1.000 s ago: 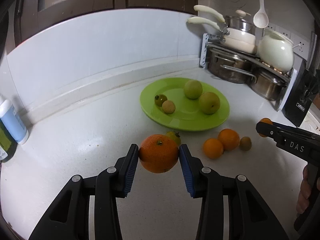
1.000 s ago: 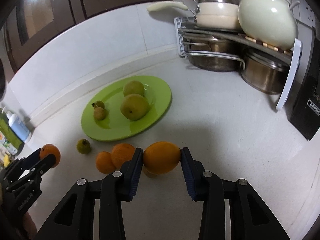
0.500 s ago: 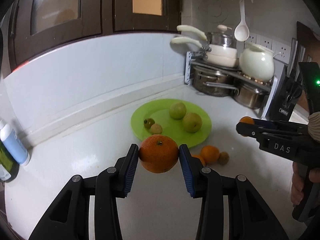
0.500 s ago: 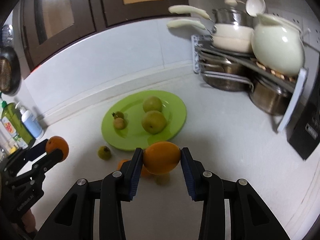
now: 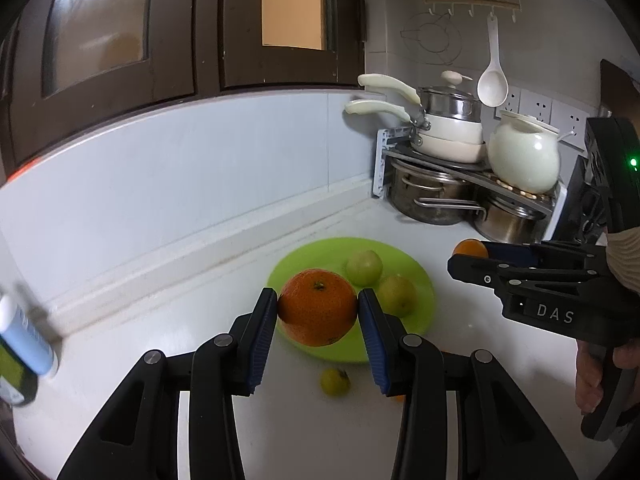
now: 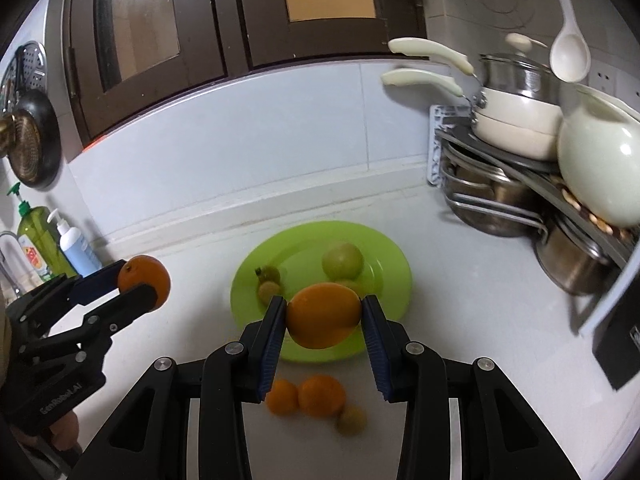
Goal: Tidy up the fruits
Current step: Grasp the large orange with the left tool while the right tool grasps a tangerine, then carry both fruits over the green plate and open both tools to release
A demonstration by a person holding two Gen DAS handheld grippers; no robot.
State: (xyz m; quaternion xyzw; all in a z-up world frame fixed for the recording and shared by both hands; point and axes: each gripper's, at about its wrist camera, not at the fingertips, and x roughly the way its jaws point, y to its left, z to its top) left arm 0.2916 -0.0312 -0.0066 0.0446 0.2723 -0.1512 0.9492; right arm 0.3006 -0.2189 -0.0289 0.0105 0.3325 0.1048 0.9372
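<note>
Above the green plate [image 5: 420,280], each gripper holds an orange.
Left gripper [image 5: 318,312] clamps the dimpled orange [image 5: 317,312]; right gripper [image 6: 324,316] clamps the smooth orange [image 6: 323,315]. Best lowered onto bare plate, clear of the green fruits [image 5: 364,267].

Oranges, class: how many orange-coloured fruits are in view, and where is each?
4. One orange in the left gripper, one in the right gripper, and two loose on the counter before the green plate. More may be hidden.
</note>
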